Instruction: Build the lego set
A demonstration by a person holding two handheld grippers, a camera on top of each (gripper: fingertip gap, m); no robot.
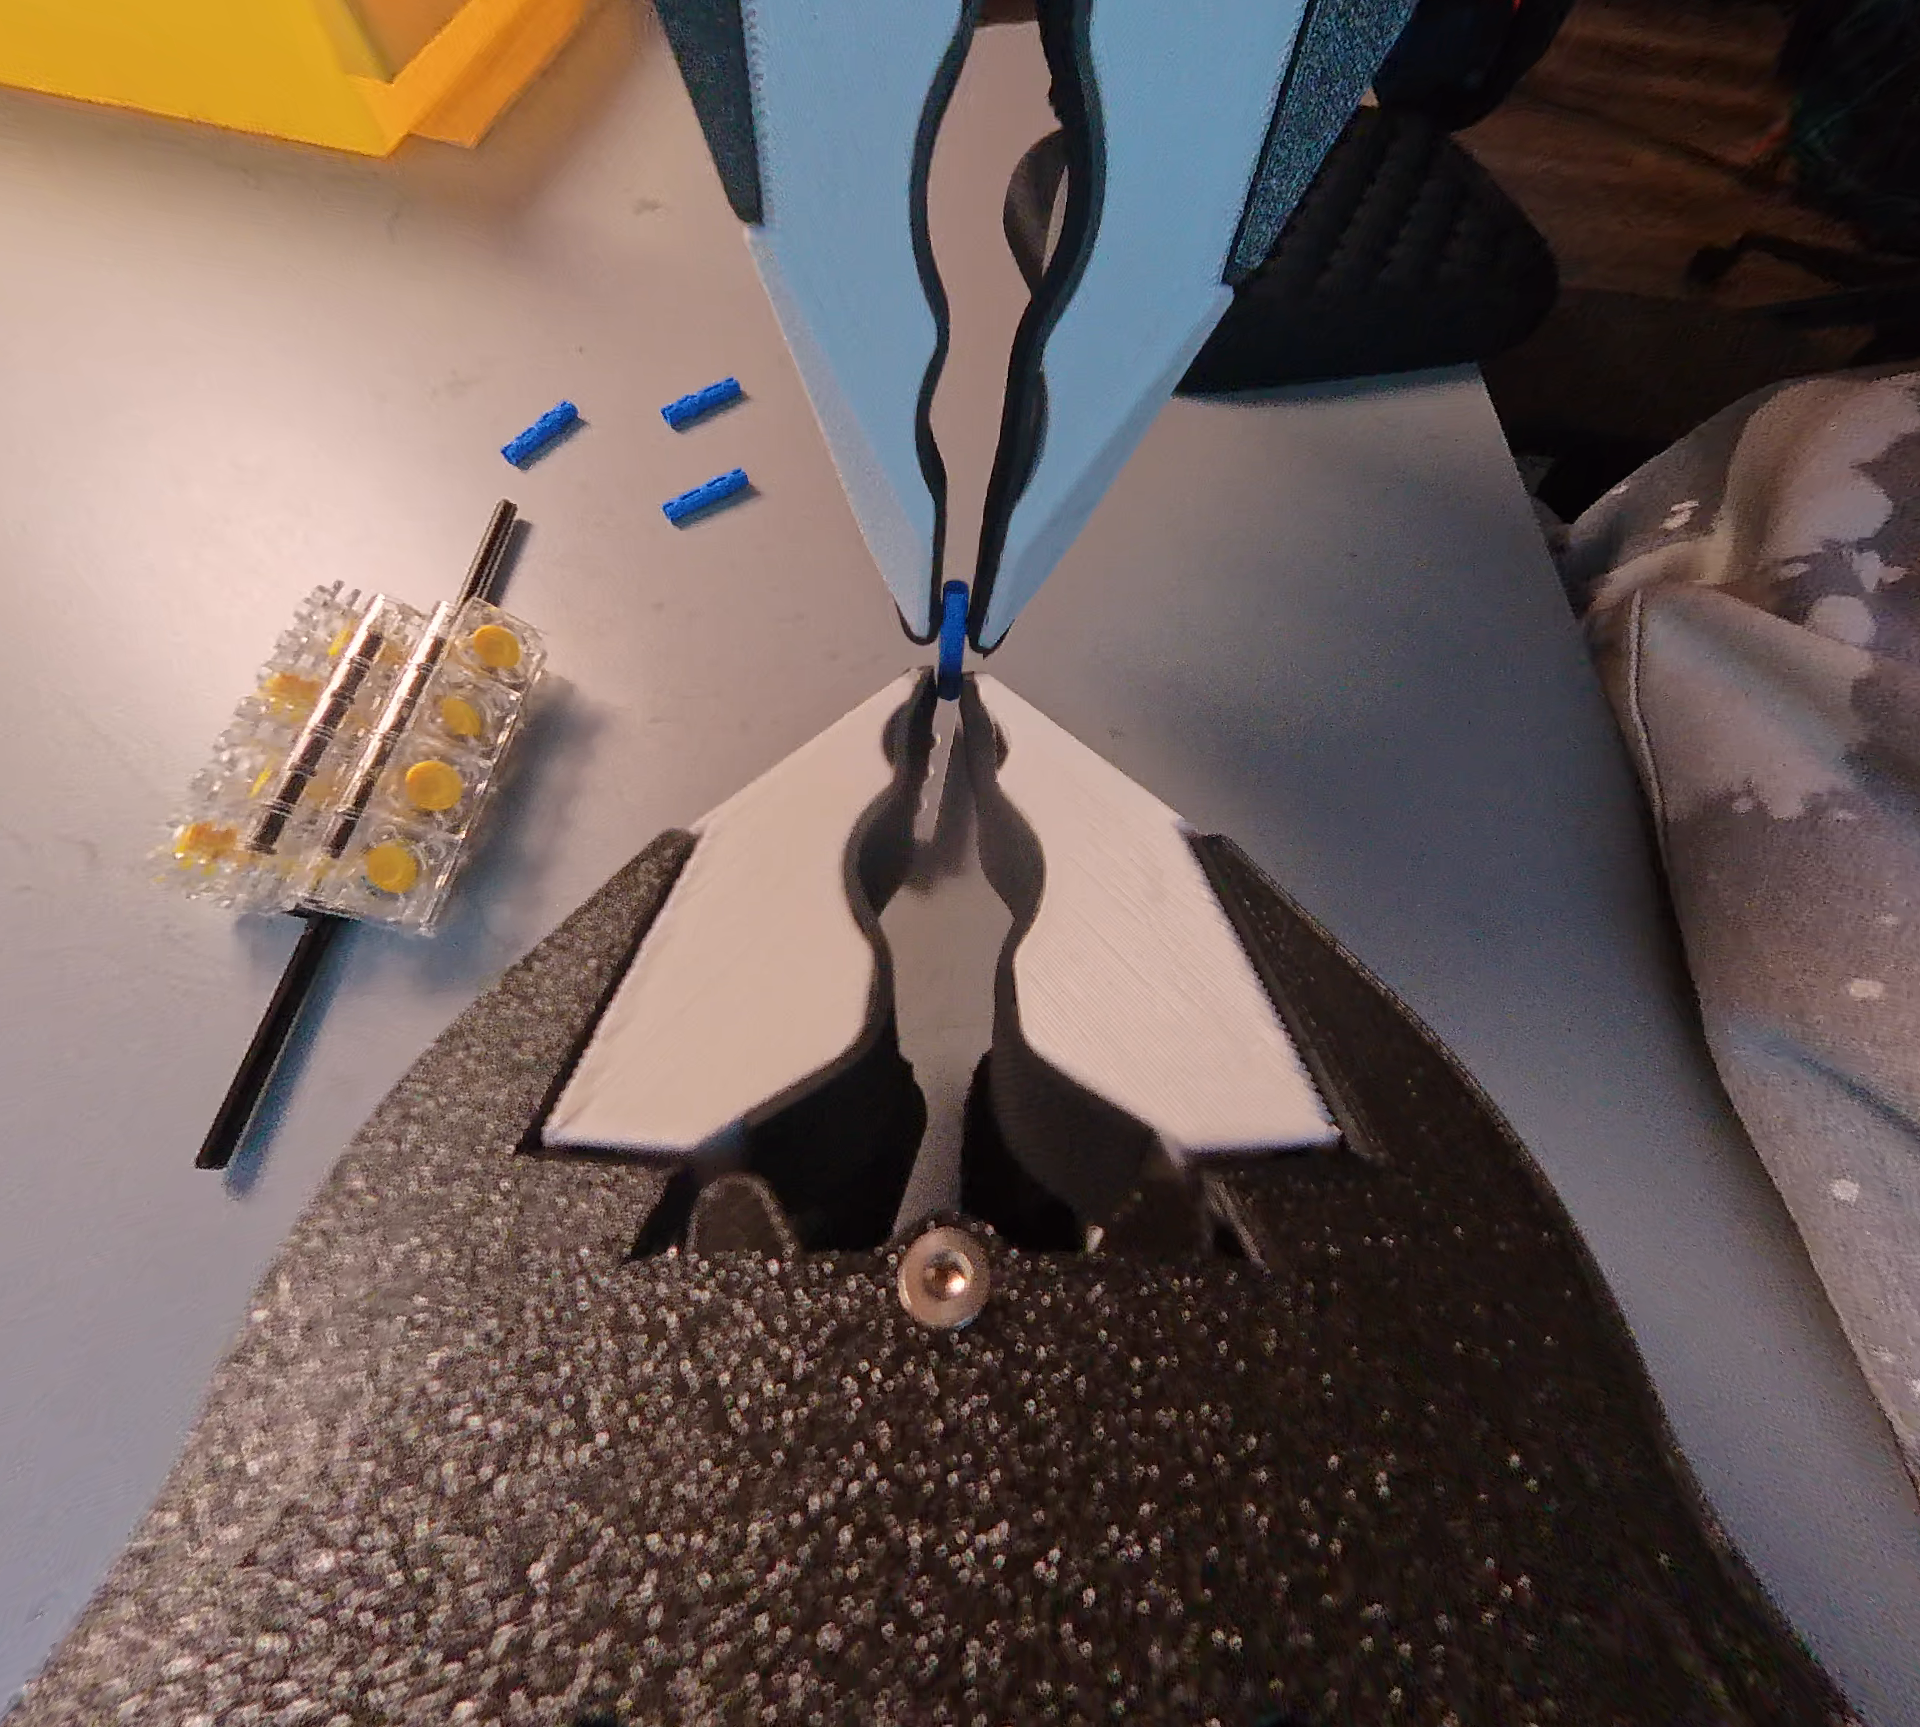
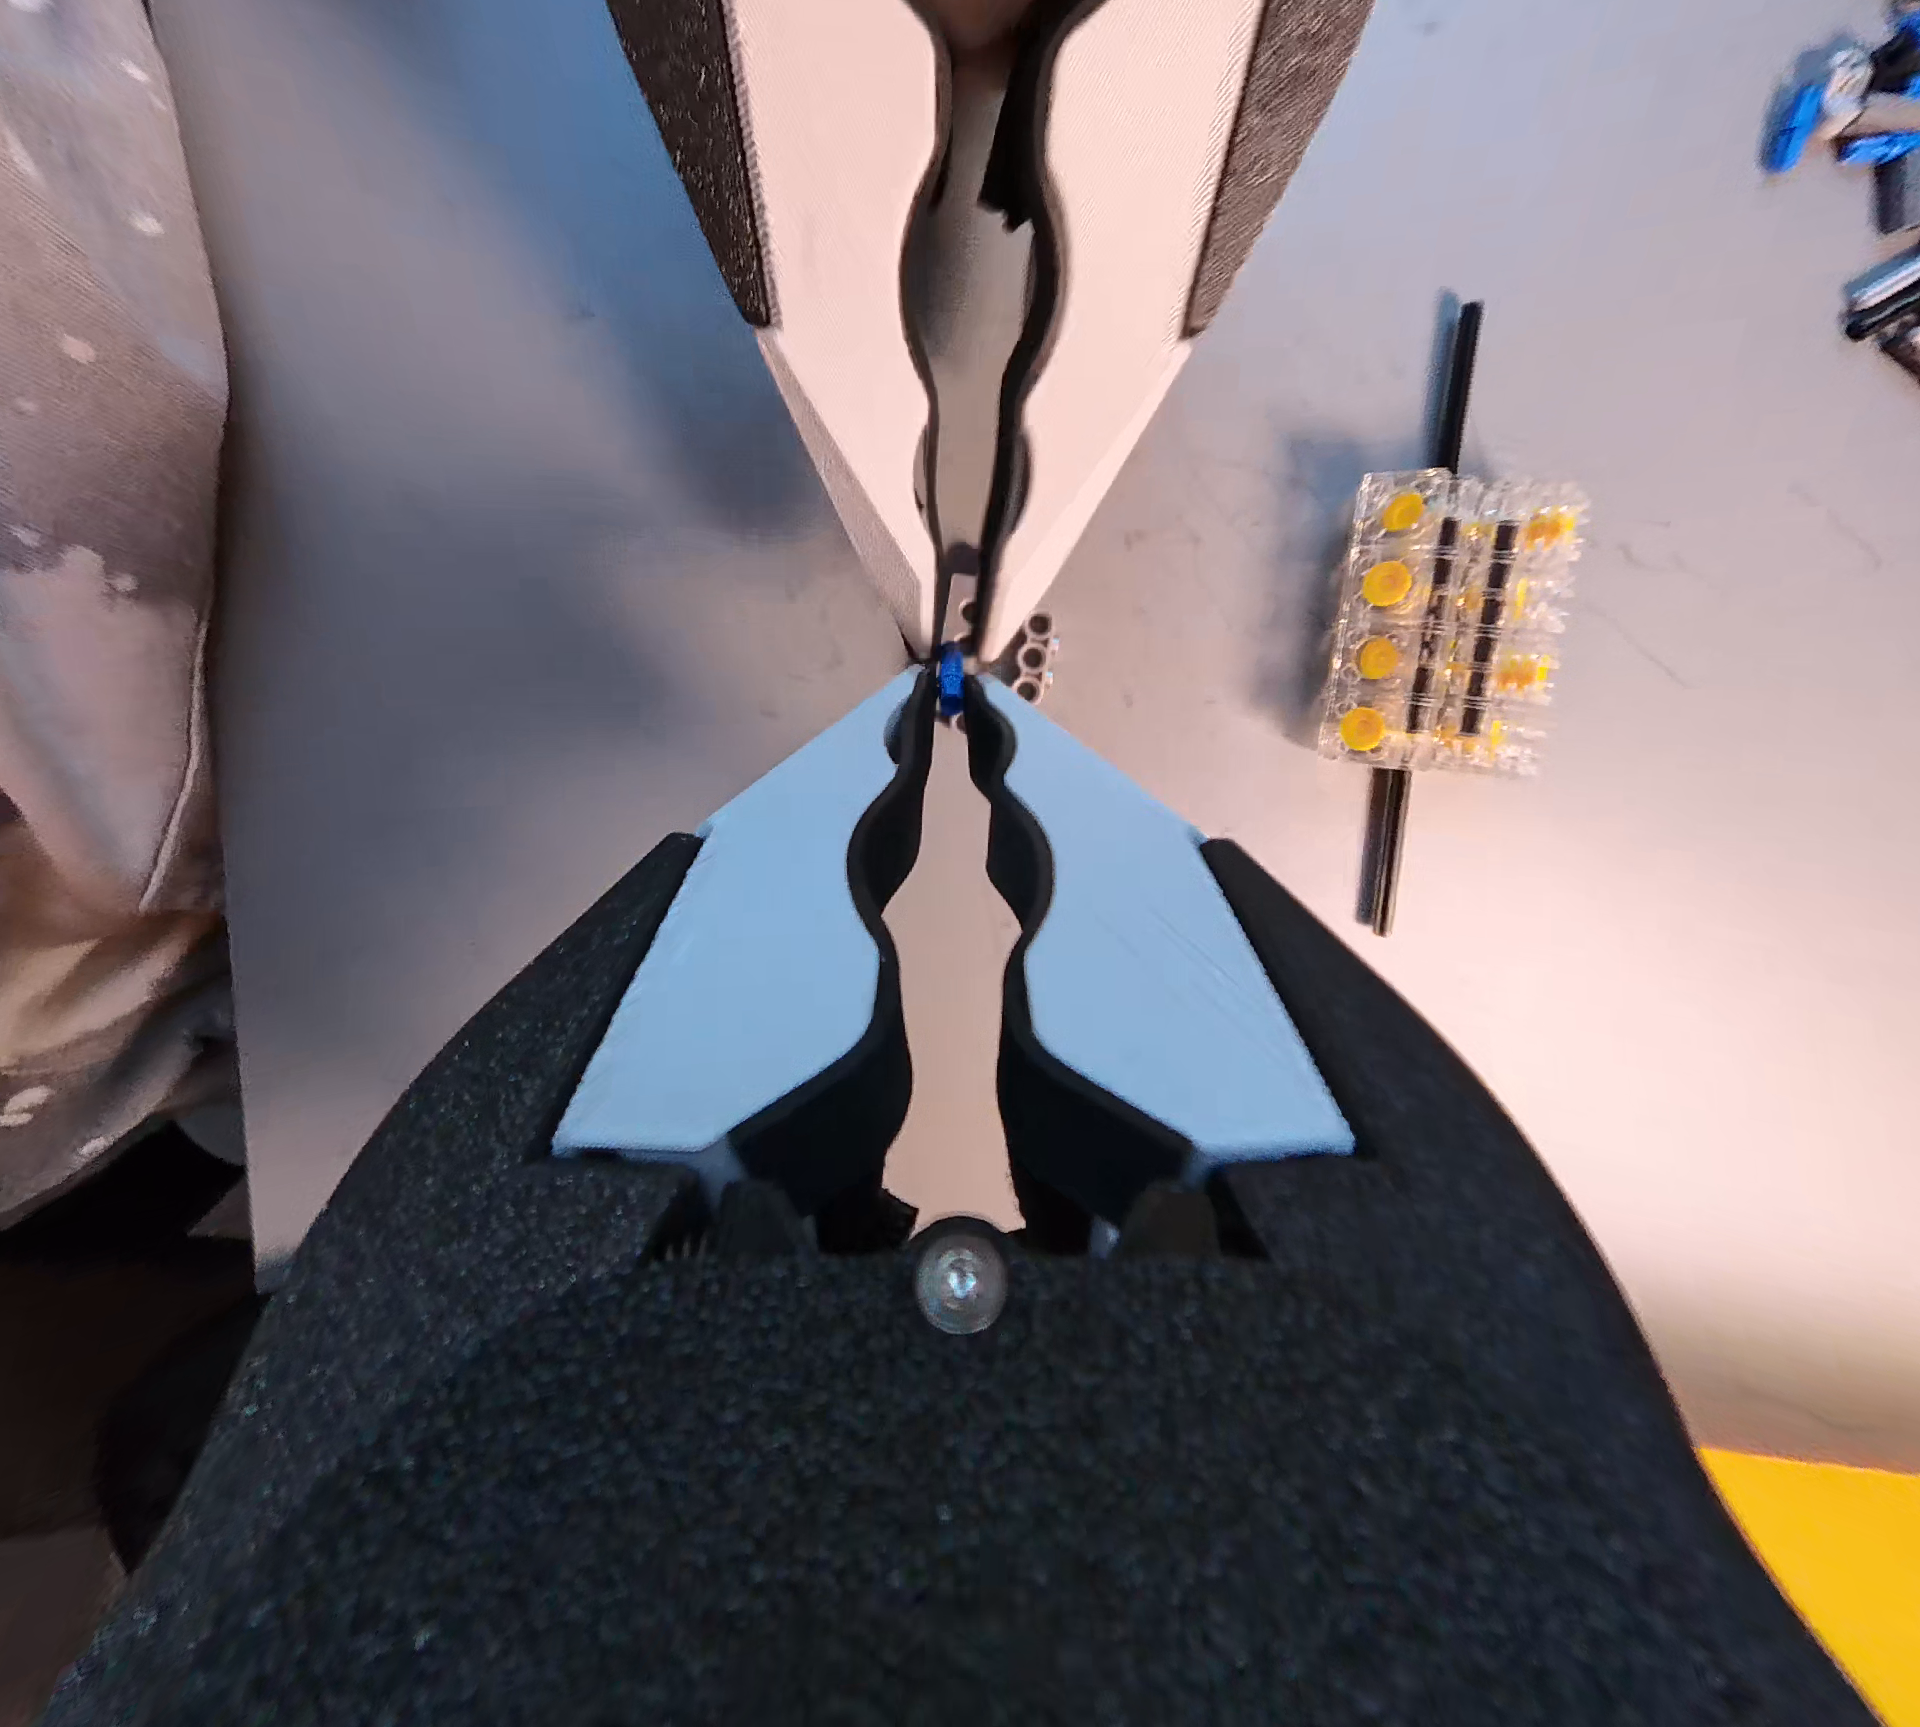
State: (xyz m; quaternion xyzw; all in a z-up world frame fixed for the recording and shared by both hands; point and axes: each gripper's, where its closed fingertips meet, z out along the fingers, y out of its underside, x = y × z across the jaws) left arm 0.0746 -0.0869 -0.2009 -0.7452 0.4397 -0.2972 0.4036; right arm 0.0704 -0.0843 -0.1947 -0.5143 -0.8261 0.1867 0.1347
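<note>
**Left wrist view, left to right**
- Yellow bin [image 1: 208, 15]: upper left corner, on the grey surface [image 1: 1299, 586]; blue parts show inside it.
- Clear block [image 1: 353, 763] with yellow studs: left of centre, lying across a black axle [image 1: 270, 1054] whose ends stick out above and below it.
- Three loose blue pins [image 1: 540, 432], [image 1: 703, 403], [image 1: 707, 495]: on the surface above the block, apart from one another.
- Left gripper [image 1: 948, 690]: enters from the bottom centre. Its jaws are closed on a thin grey beam [image 1: 940, 773], seen edge-on between them.
- Right gripper [image 1: 951, 628]: enters from the top centre, tip to tip with the left one. Its jaws pinch a fourth blue pin [image 1: 952, 638].
- The pinched pin's lower end meets the beam at the jaw tips. Whether it sits in a hole cannot be told.
- Mottled grey fabric [image 1: 1766, 742]: right edge.

**Right wrist view, left to right**
- The same fabric fills the left edge.
- At centre, the pinched pin sits between the right gripper's tips.
- The holed end of the beam pokes out just right of the left gripper's tips.
- The clear block and axle lie at right, well apart from both grippers.
- Blue and black parts [image 2: 1849, 108]: upper right corner, blurred.
</note>
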